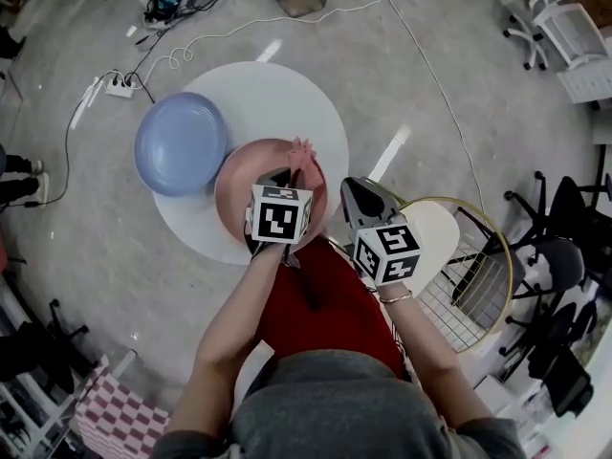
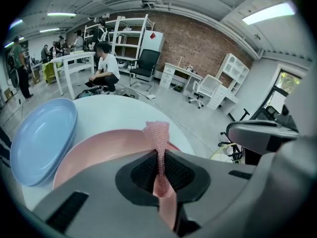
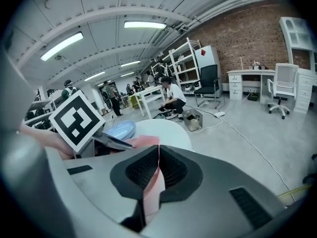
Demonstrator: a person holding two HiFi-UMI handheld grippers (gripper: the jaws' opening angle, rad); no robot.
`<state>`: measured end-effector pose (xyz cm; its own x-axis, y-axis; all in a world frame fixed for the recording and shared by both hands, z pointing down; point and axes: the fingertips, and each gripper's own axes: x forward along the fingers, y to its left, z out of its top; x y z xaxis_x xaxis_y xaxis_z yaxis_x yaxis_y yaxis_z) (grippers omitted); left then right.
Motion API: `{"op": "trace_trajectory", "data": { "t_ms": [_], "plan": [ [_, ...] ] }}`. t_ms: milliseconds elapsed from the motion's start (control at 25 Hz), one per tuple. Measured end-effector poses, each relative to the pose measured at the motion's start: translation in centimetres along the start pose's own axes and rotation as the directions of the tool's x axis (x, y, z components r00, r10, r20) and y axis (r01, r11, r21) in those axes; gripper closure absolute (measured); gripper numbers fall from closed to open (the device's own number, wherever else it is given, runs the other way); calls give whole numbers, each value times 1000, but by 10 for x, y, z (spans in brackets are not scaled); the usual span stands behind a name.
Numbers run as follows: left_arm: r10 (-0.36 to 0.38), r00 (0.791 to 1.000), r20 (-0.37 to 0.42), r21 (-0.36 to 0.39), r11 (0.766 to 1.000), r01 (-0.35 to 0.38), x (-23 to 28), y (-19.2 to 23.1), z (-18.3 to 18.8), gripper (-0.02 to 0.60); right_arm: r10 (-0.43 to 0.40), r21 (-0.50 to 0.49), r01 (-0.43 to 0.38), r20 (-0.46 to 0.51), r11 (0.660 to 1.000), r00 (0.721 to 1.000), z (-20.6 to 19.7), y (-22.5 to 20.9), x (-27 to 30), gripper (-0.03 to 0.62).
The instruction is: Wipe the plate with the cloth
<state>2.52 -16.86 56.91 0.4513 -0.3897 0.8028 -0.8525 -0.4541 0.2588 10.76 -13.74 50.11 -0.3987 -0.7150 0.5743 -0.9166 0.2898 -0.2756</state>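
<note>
Pink cloth point(image 2: 157, 133) is pinched tight in the left gripper point(image 2: 159, 155), mid-frame. Shut jaws of the right gripper point(image 3: 157, 152) bite the rim of the plate point(image 1: 239, 175). Best to rub in slow circles and hold the plate steady.

Coarse open-weave pink cloth point(image 2: 157, 133), smooth pink plate point(image 2: 94, 152), perhaps plastic, faintly glossy blue plate point(image 2: 42, 138)

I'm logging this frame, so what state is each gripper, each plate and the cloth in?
left gripper: shut on the cloth.
right gripper: jaws together.
cloth: bunched, pinched, sticking out over the pink plate.
pink plate: lying on the table.
blue plate: on the table, overhanging its edge.
</note>
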Motion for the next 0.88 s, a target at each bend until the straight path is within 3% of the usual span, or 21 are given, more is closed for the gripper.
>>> {"op": "trace_trajectory", "data": {
  "t_ms": [400,880],
  "plan": [
    [27,995,-97,-3,1000,-27,25,5,-30,548,35,-1,-35,-34,999,999,-7,-1,7,565],
    [123,979,-161,-49,990,-132,-3,50,-64,548,167,-74,-174,-89,982,982,-8,50,35,565]
  ]
}}
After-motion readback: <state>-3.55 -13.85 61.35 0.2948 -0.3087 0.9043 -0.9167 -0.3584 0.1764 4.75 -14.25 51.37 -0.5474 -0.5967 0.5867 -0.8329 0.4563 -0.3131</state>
